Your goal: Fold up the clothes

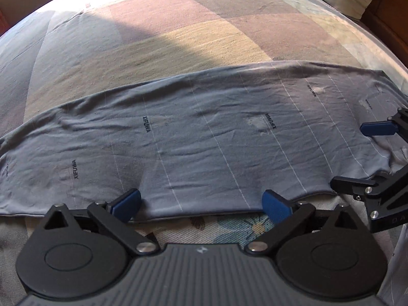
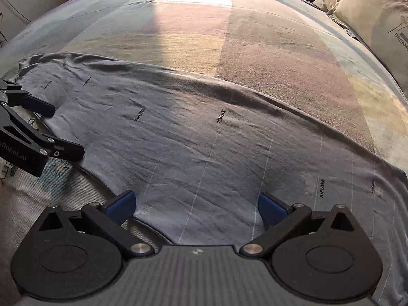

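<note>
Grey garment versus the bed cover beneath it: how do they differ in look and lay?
The grey pinstriped garment with XIFUWA lettering is one colour with thin white lines; the woven bed cover has broad pink, tan and grey blocks. The garment is wrinkled and lies as a long band across the near edge; the bed cover lies smooth and extends well beyond it. Both lie flat.

Garment (image 1: 204,137) spread flat across bed (image 1: 178,33), long side running left to right. Left gripper (image 1: 201,204) at garment's near hem, jaws wide apart, hem between them. Right gripper (image 2: 196,206) just beside it to right, over same near edge, jaws also wide. Bedspread (image 1: 229,225) exposed before hem. Pillow (image 2: 377,12) behind, far right.
</note>
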